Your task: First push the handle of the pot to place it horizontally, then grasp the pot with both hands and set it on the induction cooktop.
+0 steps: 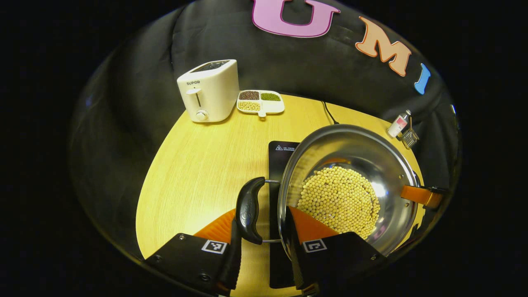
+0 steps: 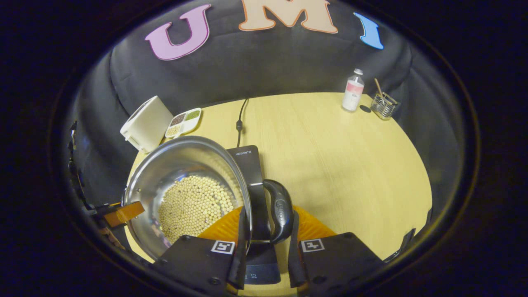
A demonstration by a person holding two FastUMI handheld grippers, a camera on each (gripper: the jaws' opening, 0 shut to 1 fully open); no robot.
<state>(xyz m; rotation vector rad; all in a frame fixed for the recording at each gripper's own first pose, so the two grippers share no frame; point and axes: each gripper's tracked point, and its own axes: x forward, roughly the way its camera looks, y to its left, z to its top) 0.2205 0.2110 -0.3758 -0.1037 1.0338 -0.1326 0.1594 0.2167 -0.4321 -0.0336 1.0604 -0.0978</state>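
Observation:
A steel pot [image 1: 383,165] with soybeans [image 1: 338,200] in it hangs over the black induction cooktop [image 1: 280,152]; I cannot tell whether it touches the cooktop. In the left gripper view my left gripper [image 1: 262,216] is shut on one black side handle [image 1: 248,210], one finger outside the handle and the other inside the pot's wall. In the right gripper view my right gripper [image 2: 269,212] is shut the same way on the opposite handle [image 2: 282,210] of the pot [image 2: 173,165], above the cooktop [image 2: 247,165]. Each view also has the other gripper's finger at the pot's far rim, the right one [image 1: 420,194] and the left one [image 2: 123,212].
On the round wooden table [image 2: 350,165] a white toaster [image 1: 210,90] and a divided dish of beans [image 1: 260,101] stand at the back. A small bottle [image 2: 353,90] and a glass holder [image 2: 383,105] stand at the far right edge. The cooktop's cord [image 2: 239,119] runs backward.

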